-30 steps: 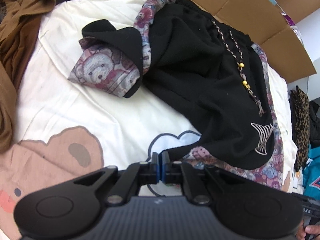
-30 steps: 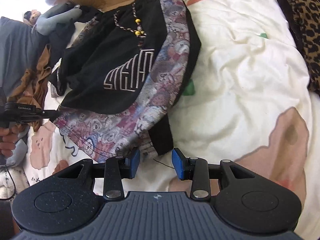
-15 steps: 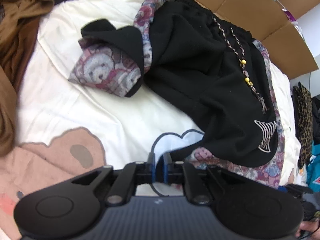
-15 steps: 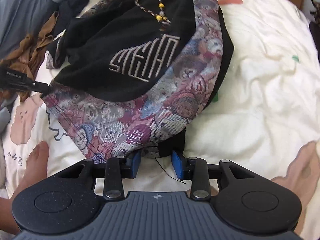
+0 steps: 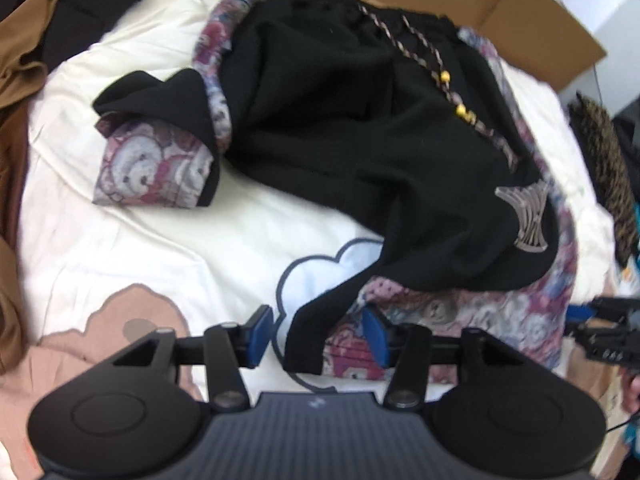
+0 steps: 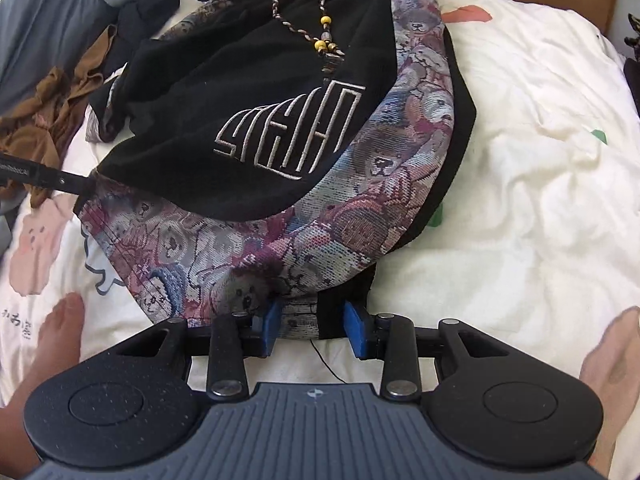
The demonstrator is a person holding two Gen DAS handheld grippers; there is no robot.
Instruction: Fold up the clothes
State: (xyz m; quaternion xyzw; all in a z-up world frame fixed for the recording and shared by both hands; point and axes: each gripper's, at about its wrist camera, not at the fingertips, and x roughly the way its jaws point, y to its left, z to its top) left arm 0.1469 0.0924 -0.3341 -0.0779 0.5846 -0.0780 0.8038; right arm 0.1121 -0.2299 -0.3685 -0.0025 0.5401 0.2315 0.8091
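Your left gripper (image 5: pixel 318 334), clamped a second ago, is opening off the shorts (image 6: pixel 280 128) hem on the cream duvet (image 6: pixel 520 160), while your right gripper (image 6: pixel 312 330) stands half-open astride the hem corner, waistband lying straight ahead

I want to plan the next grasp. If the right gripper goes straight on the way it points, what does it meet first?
Probably the hem of the shorts: the right gripper already has the hem edge between its open pads, though depth is unclear.
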